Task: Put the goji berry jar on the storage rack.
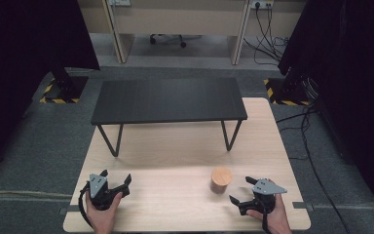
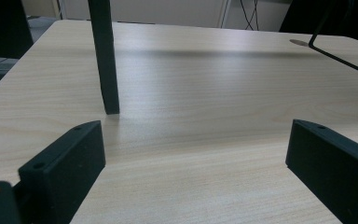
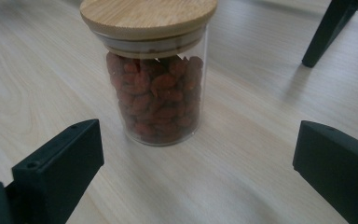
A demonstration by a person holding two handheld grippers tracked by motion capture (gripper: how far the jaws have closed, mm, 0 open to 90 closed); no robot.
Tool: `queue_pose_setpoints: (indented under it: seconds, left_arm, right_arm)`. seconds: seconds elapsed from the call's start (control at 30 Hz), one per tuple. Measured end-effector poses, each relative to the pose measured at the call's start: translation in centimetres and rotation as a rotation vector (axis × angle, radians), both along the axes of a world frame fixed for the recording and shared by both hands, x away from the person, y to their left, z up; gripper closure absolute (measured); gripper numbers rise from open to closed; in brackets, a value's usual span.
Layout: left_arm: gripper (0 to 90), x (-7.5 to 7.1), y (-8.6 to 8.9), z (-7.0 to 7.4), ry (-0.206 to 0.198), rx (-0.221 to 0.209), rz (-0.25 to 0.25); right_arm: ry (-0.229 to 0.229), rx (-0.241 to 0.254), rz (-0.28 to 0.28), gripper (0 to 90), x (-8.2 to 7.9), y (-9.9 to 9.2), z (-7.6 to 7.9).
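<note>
nothing is grasped yet, so the work is judged to be at its very start. at the left, the left gripper [image 1: 115, 187] is held low over the bare tabletop [image 1: 175, 146] with its jaws spread wide and nothing between them. to the right, one glass jar [image 3: 154, 74] of reddish dried fruit is stood upright under one wooden lid [image 1: 221, 176], just ahead of the right gripper [image 1: 242, 189], likewise wide and empty. one black stand [image 1: 168, 100] is counted behind; grasping and moving the jar is left.

Glass jar [image 3: 156, 88] upright, lidded, perhaps dried berries.
</note>
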State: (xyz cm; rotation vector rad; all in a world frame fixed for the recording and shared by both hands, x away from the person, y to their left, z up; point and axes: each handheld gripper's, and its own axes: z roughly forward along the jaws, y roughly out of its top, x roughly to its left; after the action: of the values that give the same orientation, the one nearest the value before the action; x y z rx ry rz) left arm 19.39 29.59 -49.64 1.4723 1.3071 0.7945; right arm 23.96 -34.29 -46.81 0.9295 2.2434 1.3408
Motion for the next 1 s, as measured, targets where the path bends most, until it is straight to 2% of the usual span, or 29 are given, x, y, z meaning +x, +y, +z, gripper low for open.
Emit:
queue_pose_setpoints:
  seconds: [0.27, 0.73, 0.93, 1.0]
  left_arm:
    - [3.8, 0.0, 0.0, 0.0, 0.002, 0.002, -0.001]
    - [3.7, 0.0, 0.0, 0.0, 0.002, 0.001, 0.0]
    - [3.7, 0.0, 0.0, 0.0, 0.001, 0.002, -0.001]
    - [3.7, 0.0, 0.0, 0.0, 0.001, 0.002, -0.001]
  right_arm:
    - [0.003, -0.017, 0.032, 1.8, 1.0, 1.6, 0.2]
    - [0.013, -0.012, 0.061, 2.3, 2.8, 3.6, 0.2]
    - [0.02, -0.027, 0.076, 8.4, 3.8, 4.7, 0.3]
    - [0.018, -0.032, 0.079, 14.5, 4.0, 5.0, 0.4]
